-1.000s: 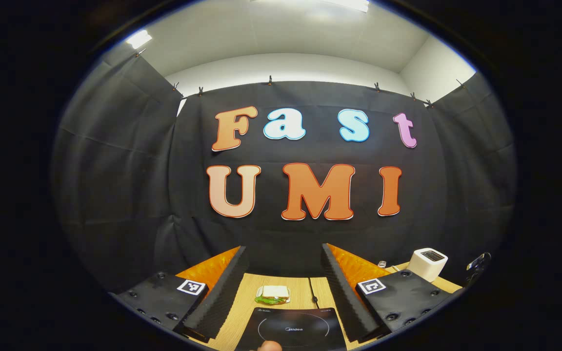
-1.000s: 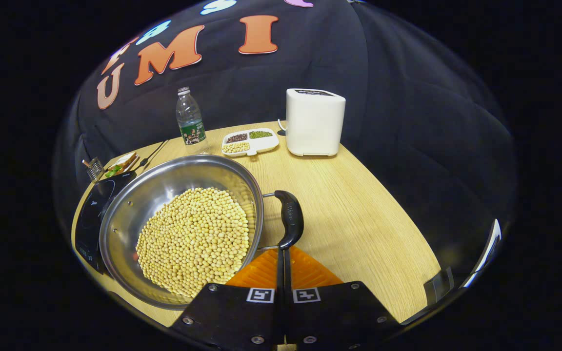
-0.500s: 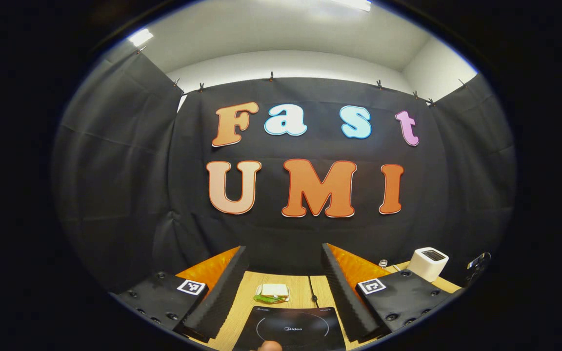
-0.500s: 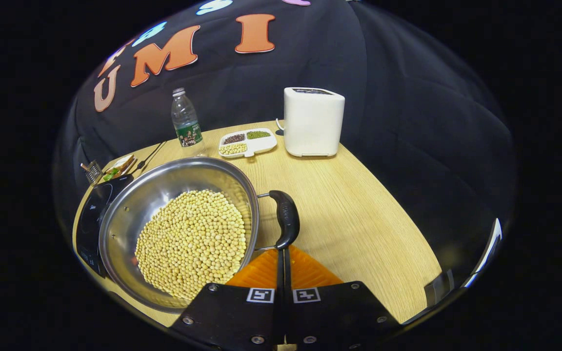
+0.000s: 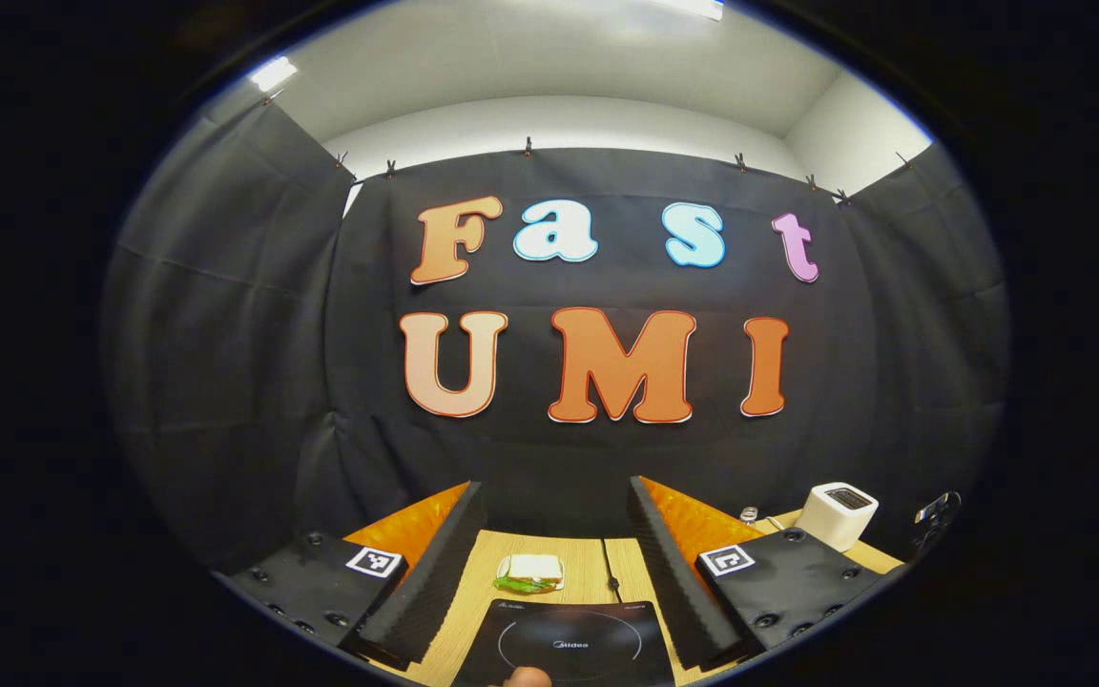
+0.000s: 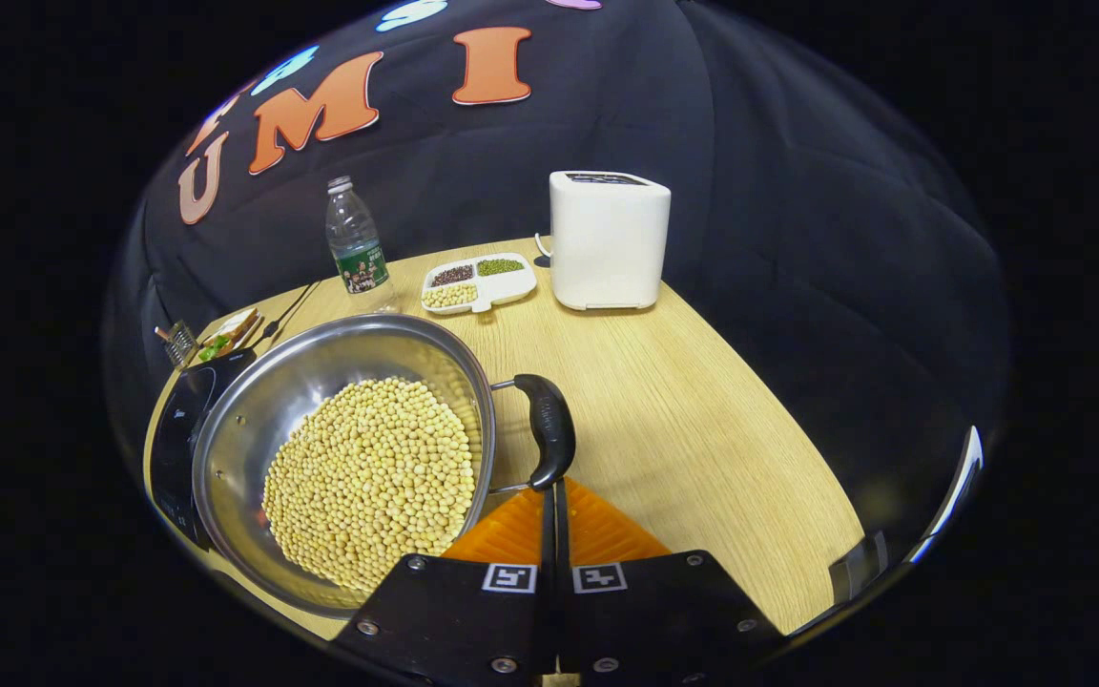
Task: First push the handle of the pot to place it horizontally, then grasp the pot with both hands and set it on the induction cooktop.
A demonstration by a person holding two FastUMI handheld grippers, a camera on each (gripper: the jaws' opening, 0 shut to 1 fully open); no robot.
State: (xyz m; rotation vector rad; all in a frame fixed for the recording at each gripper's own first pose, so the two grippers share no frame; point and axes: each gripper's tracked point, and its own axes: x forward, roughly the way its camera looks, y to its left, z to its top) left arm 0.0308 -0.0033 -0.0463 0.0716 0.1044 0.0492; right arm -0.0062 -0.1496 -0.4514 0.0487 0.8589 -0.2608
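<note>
Right gripper: fingers clenched together, tips at the near end of the pot handle; contact hard to confirm.
Left gripper: fingers spread wide, nothing between them, above the induction cooktop, cut off at the bottom edge.
Pot: on the table, full of soybeans, overlapping the cooktop's right edge; near rim hidden by the gripper.
Sandwich: beyond the cooktop, small.

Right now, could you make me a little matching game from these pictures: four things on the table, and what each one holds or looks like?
Things:
1. pot
2. toaster
3. bottle
4. divided tray

Descriptions:
A. white box standing upright
B. three kinds of beans in compartments
C. steel, filled with soybeans
D. clear plastic, green label

Pairs: 1-C, 2-A, 3-D, 4-B
</note>
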